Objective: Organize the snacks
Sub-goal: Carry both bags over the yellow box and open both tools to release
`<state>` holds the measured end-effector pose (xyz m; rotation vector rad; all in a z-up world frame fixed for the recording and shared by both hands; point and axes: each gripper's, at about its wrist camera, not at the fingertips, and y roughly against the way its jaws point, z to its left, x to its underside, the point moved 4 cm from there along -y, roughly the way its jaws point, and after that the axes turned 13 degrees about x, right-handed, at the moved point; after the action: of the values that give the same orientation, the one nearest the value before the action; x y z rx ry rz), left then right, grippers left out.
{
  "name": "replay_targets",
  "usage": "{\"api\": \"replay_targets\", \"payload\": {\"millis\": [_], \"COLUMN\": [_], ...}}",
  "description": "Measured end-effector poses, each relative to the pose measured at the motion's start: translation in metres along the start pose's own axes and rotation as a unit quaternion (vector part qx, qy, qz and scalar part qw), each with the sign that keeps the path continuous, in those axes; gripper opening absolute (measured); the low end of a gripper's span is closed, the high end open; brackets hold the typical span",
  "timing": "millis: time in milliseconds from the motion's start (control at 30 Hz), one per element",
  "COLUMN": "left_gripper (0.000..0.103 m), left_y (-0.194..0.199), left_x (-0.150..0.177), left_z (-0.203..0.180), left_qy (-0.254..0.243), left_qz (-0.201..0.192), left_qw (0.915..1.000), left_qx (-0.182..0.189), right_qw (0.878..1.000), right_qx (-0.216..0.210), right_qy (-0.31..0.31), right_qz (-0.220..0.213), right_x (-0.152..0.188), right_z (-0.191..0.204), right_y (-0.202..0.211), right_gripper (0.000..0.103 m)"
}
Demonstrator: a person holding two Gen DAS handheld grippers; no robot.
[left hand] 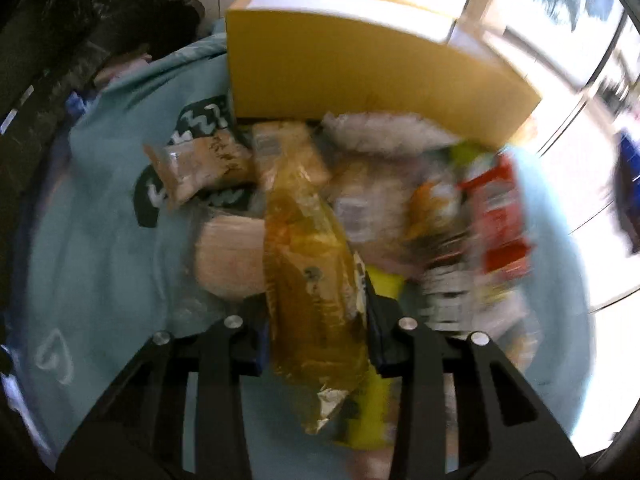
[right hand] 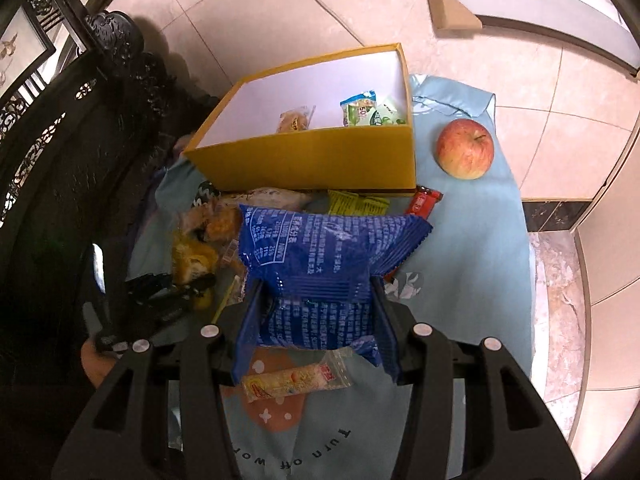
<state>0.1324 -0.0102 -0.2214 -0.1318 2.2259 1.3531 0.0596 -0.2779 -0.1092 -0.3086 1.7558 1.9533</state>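
Note:
My left gripper [left hand: 316,300] is shut on a long amber-yellow snack packet [left hand: 312,280] and holds it above the pile of loose snacks [left hand: 384,204] on the blue cloth [left hand: 104,240]. The yellow box [left hand: 360,68] stands just behind the pile. My right gripper [right hand: 320,300] is shut on a blue snack bag [right hand: 324,256], held in front of the open yellow box [right hand: 312,160], which holds a small bread packet [right hand: 295,120] and green packets [right hand: 370,112]. The left gripper also shows in the right wrist view [right hand: 172,292], low at the left.
A red apple [right hand: 465,148] lies on the cloth right of the box. A red bar [right hand: 424,202], a green packet [right hand: 356,202] and a small clear-wrapped candy [right hand: 294,380] lie on the cloth. Dark carved furniture [right hand: 60,160] stands at the left. Tiled floor [right hand: 560,120] surrounds the cloth.

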Motion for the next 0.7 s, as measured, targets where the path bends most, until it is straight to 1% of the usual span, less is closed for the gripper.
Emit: {"api": "replay_targets", "payload": {"millis": [67, 133, 200, 333, 400, 533, 633, 700], "left_gripper": [0.036, 0.036, 0.036, 0.036, 0.036, 0.036, 0.036, 0.036], "left_y": [0.019, 0.043, 0.058, 0.084, 0.093, 0.102, 0.104, 0.104], "left_x": [-0.004, -0.010, -0.017, -0.051, -0.073, -0.117, -0.149, -0.174], "left_z": [-0.010, -0.021, -0.029, -0.043, -0.050, -0.061, -0.071, -0.074], "left_qy": [-0.004, -0.014, -0.023, -0.030, -0.037, -0.031, -0.041, -0.039], "left_qz": [-0.019, -0.046, -0.063, -0.109, -0.133, -0.160, -0.175, -0.178], "left_qw": [0.9994, 0.9971, 0.9956, 0.9909, 0.9880, 0.9840, 0.9817, 0.9808], "left_qx": [0.030, 0.058, 0.065, 0.073, 0.070, 0.072, 0.064, 0.069], "right_qw": [1.000, 1.000, 1.000, 0.999, 0.998, 0.995, 0.993, 0.992], "right_qx": [0.000, -0.002, -0.007, -0.015, -0.018, -0.015, -0.005, 0.001], "right_qy": [-0.007, -0.015, -0.018, -0.011, -0.004, 0.009, 0.020, 0.023], "right_qz": [-0.006, -0.012, -0.021, -0.042, -0.059, -0.094, -0.120, -0.128], "right_x": [-0.003, -0.006, -0.010, -0.029, -0.047, -0.093, -0.133, -0.154], "right_z": [-0.005, -0.010, -0.010, -0.001, 0.005, 0.013, 0.020, 0.024], "right_y": [0.004, 0.008, 0.012, 0.021, 0.029, 0.041, 0.047, 0.045], "right_gripper": [0.051, 0.051, 0.051, 0.051, 0.051, 0.051, 0.051, 0.051]}}
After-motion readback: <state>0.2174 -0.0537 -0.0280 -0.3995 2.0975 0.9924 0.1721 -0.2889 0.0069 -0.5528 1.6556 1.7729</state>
